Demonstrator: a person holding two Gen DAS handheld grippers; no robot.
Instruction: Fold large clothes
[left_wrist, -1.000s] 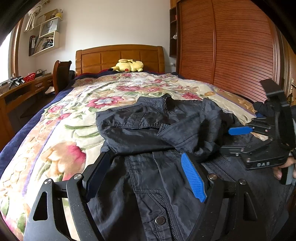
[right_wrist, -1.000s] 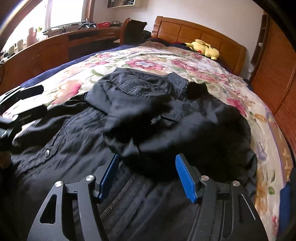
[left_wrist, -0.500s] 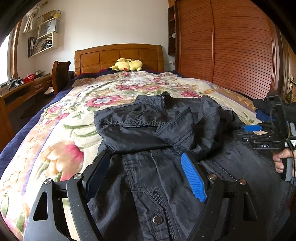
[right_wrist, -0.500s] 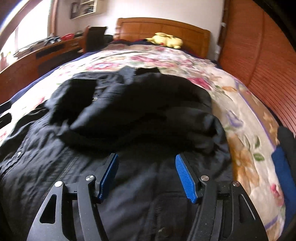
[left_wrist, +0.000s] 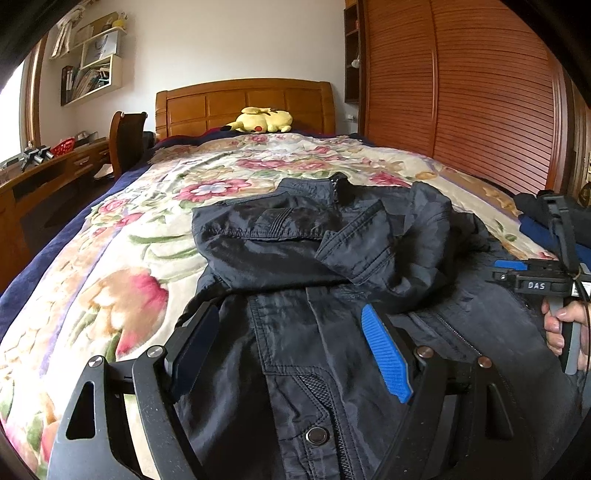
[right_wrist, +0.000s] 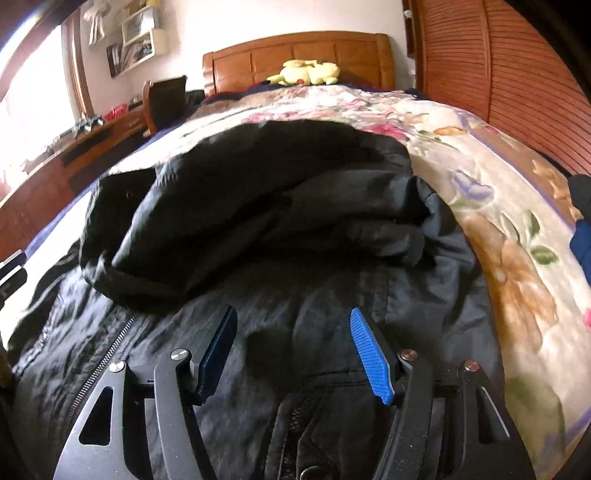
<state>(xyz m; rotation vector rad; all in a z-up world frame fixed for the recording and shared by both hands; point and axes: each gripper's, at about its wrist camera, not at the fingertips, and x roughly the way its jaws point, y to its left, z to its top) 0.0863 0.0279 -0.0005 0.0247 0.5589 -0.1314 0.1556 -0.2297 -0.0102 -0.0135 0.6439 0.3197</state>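
Item: one dark zip-front jacket (left_wrist: 332, 280), lying front-up on the floral bedspread (left_wrist: 122, 258) of a wooden-headboard bed (left_wrist: 243, 103), hem toward us, collar toward the headboard, both sleeves already lying across the chest in a loose heap. We are holding the left gripper (left_wrist: 291, 350) over the hem panel on the snap-button side, jaws spread and pinching nothing, cloth showing between the blue pads but not pressed. We are holding the right gripper (right_wrist: 291, 347) over the hem on the other side of the zip, jaws likewise spread and empty; in the left wrist view it is showing at the far right edge, with the hand (left_wrist: 565, 332) on its grip. Other items: a yellow plush toy (left_wrist: 262, 120) at the headboard, a slatted wooden wardrobe (left_wrist: 480, 92) along one side, a chair (left_wrist: 127, 140), and dark and blue clothes (left_wrist: 543, 225) stacked at the bed's edge. Step in hand, as we are judging it: taking the hem with both grippers for the lengthwise fold up over the sleeves. To do it well we are wanting each pair of jaws lowered onto the bottom edge, well apart and level with one another, closing through both layers, then lifting together so the slippery shell is not sliding and the heaped sleeves are staying tucked. Risk: catching the top layer only, or dragging the sleeves askew.
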